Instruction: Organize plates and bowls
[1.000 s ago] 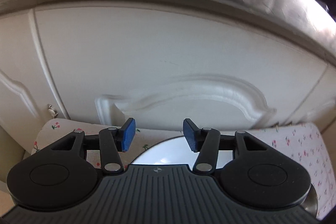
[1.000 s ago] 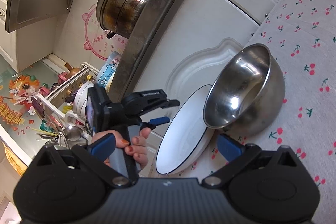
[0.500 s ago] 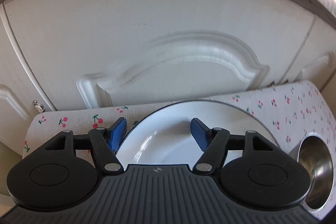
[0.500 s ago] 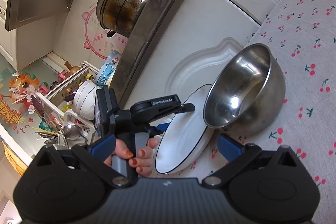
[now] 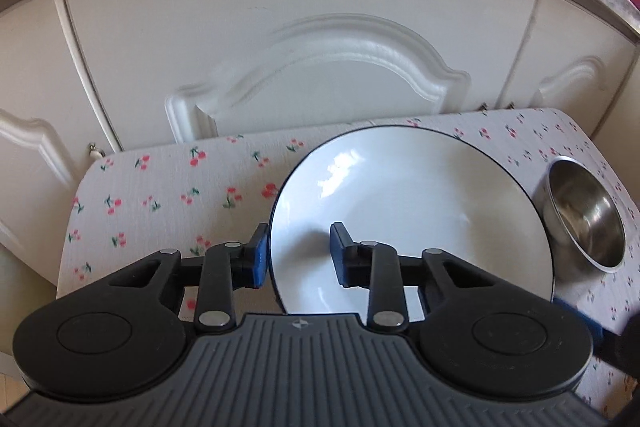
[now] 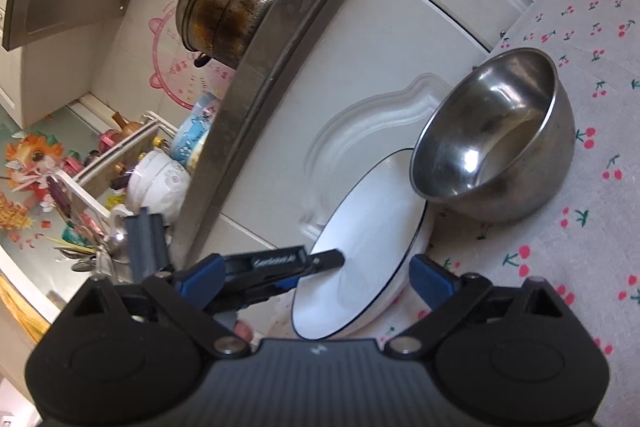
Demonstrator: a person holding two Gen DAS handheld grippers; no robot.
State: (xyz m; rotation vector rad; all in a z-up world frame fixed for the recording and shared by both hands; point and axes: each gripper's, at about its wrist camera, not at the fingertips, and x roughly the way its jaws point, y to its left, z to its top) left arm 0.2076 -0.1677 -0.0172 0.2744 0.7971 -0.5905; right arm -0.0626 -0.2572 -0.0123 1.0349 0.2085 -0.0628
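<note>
Left gripper [image 5: 297,254] nearest, at 6 o'clock in its own view. Jaws have just been closing; they straddle the near-left rim of the white plate [image 5: 416,211], one blue pad outside the rim, one over the plate's well. Gaps show on both sides, no pinch yet.

Right gripper [image 6: 316,277] spread wide, nothing between the pads; the plate's near edge lies ahead of them.

Plate rests on the cherry-print cloth [image 5: 168,203]. Steel bowl [image 5: 584,215] at 3 o'clock of the plate, just beside its rim; contact cannot be told.

White cabinet door [image 5: 304,39] at 12 o'clock beyond the cloth. Above it, a countertop edge [image 6: 276,39] and a tarnished pot [image 6: 228,11].
</note>
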